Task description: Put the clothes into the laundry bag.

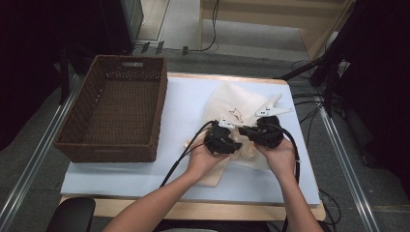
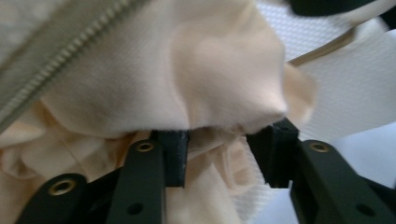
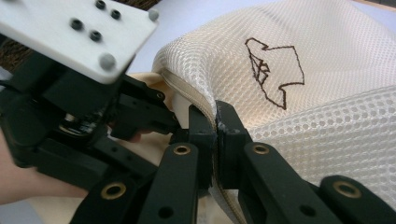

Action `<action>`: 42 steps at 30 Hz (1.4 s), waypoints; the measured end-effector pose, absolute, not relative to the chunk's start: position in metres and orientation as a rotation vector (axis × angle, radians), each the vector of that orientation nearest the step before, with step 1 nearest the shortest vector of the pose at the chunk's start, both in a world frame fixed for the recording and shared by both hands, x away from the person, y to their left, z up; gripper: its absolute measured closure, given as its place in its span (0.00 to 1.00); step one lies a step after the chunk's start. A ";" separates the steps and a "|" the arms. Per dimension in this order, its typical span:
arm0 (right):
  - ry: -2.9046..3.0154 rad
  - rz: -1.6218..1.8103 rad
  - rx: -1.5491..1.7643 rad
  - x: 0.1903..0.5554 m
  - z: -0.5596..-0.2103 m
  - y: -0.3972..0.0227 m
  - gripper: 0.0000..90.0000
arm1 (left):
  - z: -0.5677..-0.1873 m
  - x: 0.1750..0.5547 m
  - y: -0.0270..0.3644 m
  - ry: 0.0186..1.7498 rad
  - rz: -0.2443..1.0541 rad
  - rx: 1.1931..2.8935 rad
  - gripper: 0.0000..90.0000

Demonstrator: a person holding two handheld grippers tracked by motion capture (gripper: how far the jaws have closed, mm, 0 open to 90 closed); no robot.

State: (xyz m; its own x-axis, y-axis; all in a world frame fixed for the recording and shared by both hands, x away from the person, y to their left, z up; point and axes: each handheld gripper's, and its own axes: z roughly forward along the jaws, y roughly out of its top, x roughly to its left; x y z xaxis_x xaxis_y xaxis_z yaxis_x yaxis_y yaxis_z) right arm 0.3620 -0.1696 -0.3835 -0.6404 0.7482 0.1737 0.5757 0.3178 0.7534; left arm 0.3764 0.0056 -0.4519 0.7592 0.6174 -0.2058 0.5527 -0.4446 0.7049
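Observation:
A cream mesh bag (image 1: 232, 99) with a dark stitched outline (image 3: 273, 70) lies on the white table sheet (image 1: 125, 176). A soft cream cloth (image 2: 187, 70) bulges from its zippered opening (image 2: 42, 70). My left gripper (image 1: 236, 139) has a fold of that cloth bunched between its jaws (image 2: 217, 156), both pads against the fabric. From the right, my right gripper (image 1: 243, 129) meets it. Its jaws (image 3: 215, 135) are shut on the bag's zipper edge (image 3: 187, 91). The left gripper's white top plate (image 3: 79, 32) sits close at the left in the right gripper view.
A dark brown wicker basket (image 1: 113, 145) stands empty on the left part of the table. Black cables trail from both grippers toward the front edge. Beyond the table are a metal rail (image 1: 38, 154), floor cables and a dark stand at the right.

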 end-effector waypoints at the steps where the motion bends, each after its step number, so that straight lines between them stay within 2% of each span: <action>1: 2.373 1.226 1.216 0.362 -0.384 -0.170 0.98 | -0.454 0.377 0.004 0.863 0.119 2.167 0.75; 4: 2.375 1.225 1.221 0.362 -0.385 -0.172 0.98 | -0.459 0.376 0.001 0.843 0.162 2.174 0.89; 7: 2.376 1.226 1.217 0.362 -0.386 -0.172 0.98 | -0.458 0.379 0.002 0.855 0.138 2.171 0.92; 12: 2.383 1.223 1.211 0.360 -0.386 -0.171 0.98 | -0.449 0.383 0.004 0.862 0.190 2.142 0.94; 24: 2.379 1.269 1.202 0.357 -0.383 -0.173 0.99 | -0.432 0.405 0.010 0.896 0.240 2.123 0.94; 34: 2.394 1.244 1.219 0.362 -0.389 -0.175 0.99 | -0.447 0.416 0.004 0.927 0.197 2.149 0.92; 39: 2.391 1.245 1.231 0.364 -0.391 -0.177 0.99 | -0.441 0.412 0.008 0.911 0.132 2.147 0.88; 42: 2.387 1.251 1.237 0.364 -0.391 -0.180 0.99 | -0.432 0.404 0.015 0.870 0.096 2.176 0.80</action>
State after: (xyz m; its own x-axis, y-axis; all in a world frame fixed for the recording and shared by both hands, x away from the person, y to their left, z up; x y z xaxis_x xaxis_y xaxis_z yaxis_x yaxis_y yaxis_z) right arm 0.3635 -0.1798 -0.3907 -0.6392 0.7404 0.2077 0.5922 0.3016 0.7472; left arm 0.4040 0.0151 -0.4324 0.7632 0.6143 -0.2005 0.5558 -0.4657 0.6886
